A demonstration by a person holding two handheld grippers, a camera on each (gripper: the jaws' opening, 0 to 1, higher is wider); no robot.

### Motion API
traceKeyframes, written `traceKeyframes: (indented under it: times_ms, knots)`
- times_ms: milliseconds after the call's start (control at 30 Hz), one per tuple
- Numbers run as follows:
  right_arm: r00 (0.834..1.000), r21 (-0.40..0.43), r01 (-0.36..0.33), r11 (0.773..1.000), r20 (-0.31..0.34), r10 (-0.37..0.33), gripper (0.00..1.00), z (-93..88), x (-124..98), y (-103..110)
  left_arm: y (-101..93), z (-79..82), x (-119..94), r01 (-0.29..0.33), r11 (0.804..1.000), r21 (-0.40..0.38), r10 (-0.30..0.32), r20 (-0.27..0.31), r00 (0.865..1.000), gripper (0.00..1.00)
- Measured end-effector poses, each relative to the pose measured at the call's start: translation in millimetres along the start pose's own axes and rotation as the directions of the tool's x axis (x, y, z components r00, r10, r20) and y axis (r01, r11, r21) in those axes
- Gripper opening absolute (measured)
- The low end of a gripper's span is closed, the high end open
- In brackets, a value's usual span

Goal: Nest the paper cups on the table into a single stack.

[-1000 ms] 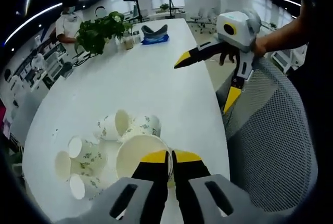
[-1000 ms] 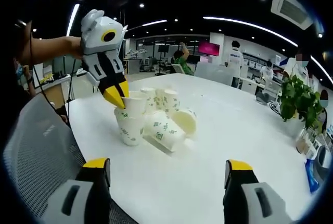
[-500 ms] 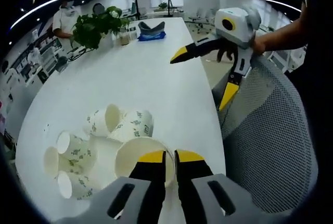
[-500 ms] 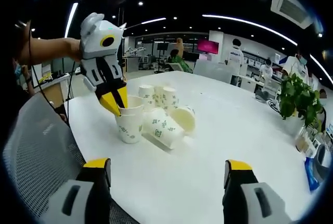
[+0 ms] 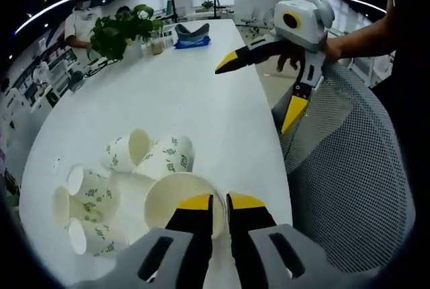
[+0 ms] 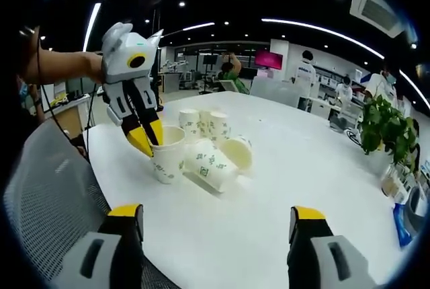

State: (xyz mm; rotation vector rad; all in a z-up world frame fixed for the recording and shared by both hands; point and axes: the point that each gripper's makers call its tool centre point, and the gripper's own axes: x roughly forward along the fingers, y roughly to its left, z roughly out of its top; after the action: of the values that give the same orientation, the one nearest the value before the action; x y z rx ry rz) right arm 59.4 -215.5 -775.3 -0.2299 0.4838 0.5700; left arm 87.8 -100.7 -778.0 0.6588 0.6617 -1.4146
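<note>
Cups crowd one end of the table (image 6: 282, 188), and the left hand-held gripper (image 6: 144, 140) has its jaws pinched on the near rim of the upright cup (image 6: 168, 161), which stands with its mouth up. Just beyond that upright cup lie two tipped cups (image 6: 218, 163) on their sides, with three more standing cups (image 6: 205, 124) behind. The right hand-held gripper (image 6: 215, 225) hangs spread wide, well apart from the upright cup, so the left is plainly nearer. Judging by this, the tipped pair is the likely next target.
</note>
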Motion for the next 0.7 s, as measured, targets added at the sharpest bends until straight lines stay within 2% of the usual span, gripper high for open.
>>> traceKeyframes:
  times_ms: [433, 700]
  knots:
    - [1.000, 0.003, -0.002, 1.000, 0.003, 0.002, 0.91, 0.3, 0.2, -0.3, 8.5, 9.4, -18.1, -0.045, 0.999, 0.010, 0.045, 0.051, 0.998, 0.19]
    - [1.000, -0.001, -0.002, 1.000, 0.001, 0.002, 0.91, 2.0, -0.1, 1.7, 22.8, 15.4, -26.3, -0.092, 0.995, -0.041, 0.095, 0.088, 0.992, 0.26]
